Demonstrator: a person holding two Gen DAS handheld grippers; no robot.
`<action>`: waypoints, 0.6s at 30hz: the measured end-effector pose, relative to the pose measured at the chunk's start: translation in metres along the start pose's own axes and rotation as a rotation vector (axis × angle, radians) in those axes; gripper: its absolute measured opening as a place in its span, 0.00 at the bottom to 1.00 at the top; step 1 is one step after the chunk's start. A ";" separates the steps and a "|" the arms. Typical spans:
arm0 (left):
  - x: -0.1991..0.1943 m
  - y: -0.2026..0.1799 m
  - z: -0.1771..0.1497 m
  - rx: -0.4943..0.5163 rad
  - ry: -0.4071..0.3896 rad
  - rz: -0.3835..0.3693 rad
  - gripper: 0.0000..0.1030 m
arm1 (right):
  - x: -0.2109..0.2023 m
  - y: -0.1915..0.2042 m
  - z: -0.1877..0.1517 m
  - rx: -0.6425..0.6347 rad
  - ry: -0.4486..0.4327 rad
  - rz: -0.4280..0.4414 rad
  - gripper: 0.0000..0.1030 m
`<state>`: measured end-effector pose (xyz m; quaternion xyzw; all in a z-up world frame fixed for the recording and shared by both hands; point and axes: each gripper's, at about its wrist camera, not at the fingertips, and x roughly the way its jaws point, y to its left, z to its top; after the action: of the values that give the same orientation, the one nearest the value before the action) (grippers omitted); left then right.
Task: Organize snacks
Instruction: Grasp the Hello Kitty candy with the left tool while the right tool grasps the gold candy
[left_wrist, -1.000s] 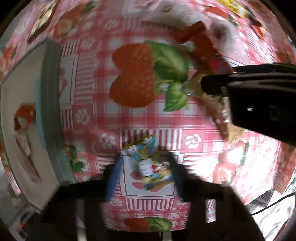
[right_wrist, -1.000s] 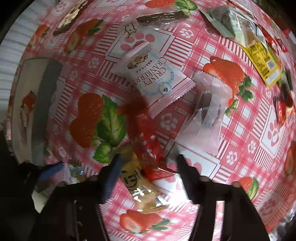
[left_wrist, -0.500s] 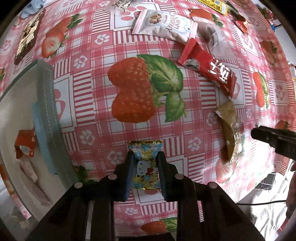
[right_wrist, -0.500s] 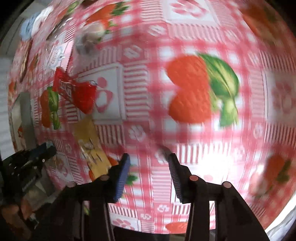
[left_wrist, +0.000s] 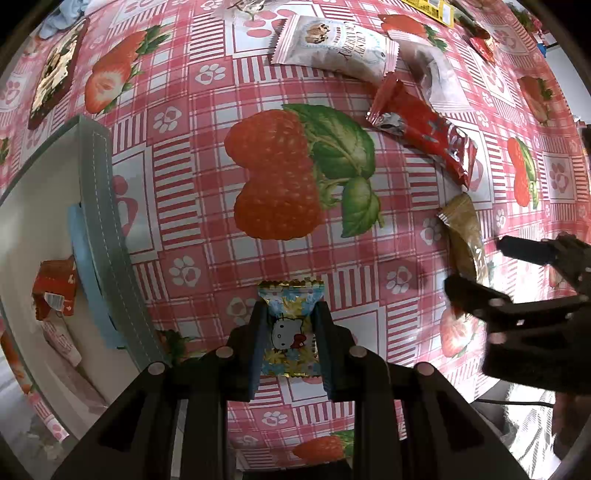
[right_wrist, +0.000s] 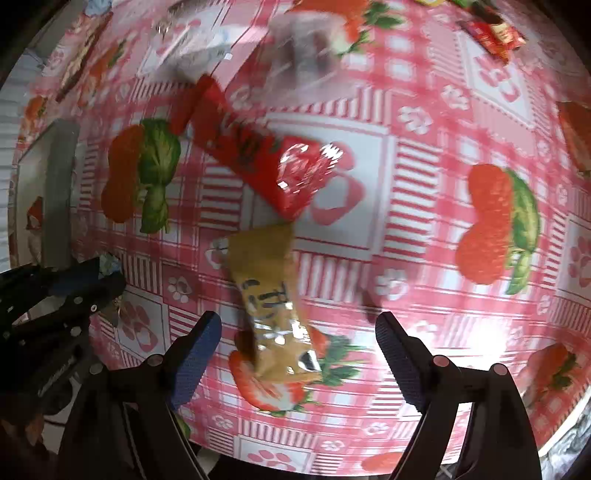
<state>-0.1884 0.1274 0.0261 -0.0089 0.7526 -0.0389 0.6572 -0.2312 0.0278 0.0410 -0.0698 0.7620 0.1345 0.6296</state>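
My left gripper (left_wrist: 290, 321) points straight down and is shut on a small blue Hello Kitty candy packet (left_wrist: 290, 332), held above the strawberry tablecloth. My right gripper (right_wrist: 298, 321) hangs over a tan snack bar (right_wrist: 269, 295). Its jaws are opening wide, the bar lies on the cloth between them, and neither pad touches it. A red snack bar (right_wrist: 251, 155) lies just beyond the tan one. From the left wrist view the right gripper (left_wrist: 476, 264) shows at the right edge, over the tan bar (left_wrist: 465, 236).
A grey box (left_wrist: 99, 206) stands at the left with a red packet (left_wrist: 55, 284) inside. A white cranberry packet (left_wrist: 332, 48), a clear wrapper (left_wrist: 439, 81) and several more snacks lie farther back. The table edge runs close below both grippers.
My right gripper swung away to the right, then came back left over the tan bar, and its jaws widened. The left gripper kept its grip on the candy and hardly moved.
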 end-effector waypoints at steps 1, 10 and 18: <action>-0.001 0.000 0.000 0.001 -0.001 0.000 0.27 | 0.003 0.005 0.000 -0.003 0.008 -0.020 0.89; -0.001 0.004 0.000 0.001 -0.001 -0.009 0.27 | 0.021 0.041 -0.004 -0.024 0.041 -0.111 1.00; -0.003 0.003 0.000 -0.003 -0.004 -0.017 0.27 | 0.034 0.035 0.021 0.002 0.082 -0.090 0.99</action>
<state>-0.1876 0.1308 0.0283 -0.0162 0.7514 -0.0432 0.6582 -0.2279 0.0693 0.0084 -0.1089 0.7834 0.1024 0.6032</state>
